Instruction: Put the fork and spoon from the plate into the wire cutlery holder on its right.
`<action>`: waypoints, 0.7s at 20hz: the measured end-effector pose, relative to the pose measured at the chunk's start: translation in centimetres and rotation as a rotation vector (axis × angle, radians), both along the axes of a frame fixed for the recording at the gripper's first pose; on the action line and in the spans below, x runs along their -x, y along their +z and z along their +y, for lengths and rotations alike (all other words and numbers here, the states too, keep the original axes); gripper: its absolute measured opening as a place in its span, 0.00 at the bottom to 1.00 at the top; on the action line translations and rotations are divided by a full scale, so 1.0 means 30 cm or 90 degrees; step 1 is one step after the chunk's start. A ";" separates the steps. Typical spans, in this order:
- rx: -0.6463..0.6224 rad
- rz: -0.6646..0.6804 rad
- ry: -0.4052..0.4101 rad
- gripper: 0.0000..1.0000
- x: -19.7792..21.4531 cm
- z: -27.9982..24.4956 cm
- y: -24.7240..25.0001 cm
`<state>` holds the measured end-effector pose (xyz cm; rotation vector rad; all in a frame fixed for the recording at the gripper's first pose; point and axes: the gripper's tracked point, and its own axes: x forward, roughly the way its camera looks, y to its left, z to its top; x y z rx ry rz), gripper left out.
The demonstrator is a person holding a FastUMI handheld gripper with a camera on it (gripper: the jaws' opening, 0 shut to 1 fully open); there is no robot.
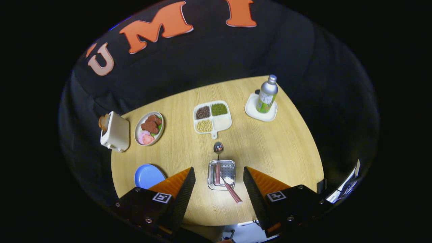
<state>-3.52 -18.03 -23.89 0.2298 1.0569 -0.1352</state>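
Observation:
My gripper (219,170) hangs high above the wooden table (276,148), open, with nothing pressed between its fingers. Seen between the fingers, the metal cutlery holder (228,168) sits on the table. The spoon (218,147) lies in it, its red handle inside and its shiny bowl sticking out past the far rim. The fork's red checked handle (233,193) pokes out over the holder's near right corner, and its head lies inside. The blue plate (147,176) sits to the holder's left with nothing on it, partly hidden behind my left finger (179,184).
Beyond the holder stands a white divided tray of beans (212,118). A plate of food (149,128) and a toaster (115,132) holding toast are at the far left. A metal bottle (267,93) stands on a white coaster (260,109) at the far right.

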 end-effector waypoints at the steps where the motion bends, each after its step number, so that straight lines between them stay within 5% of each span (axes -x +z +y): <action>1: 0.003 -0.051 0.000 0.87 -0.023 0.011 0.040; 10: 0.140 -0.479 0.015 0.87 -0.195 0.037 0.420; 14: 0.209 -0.595 0.027 0.88 -0.177 0.011 0.568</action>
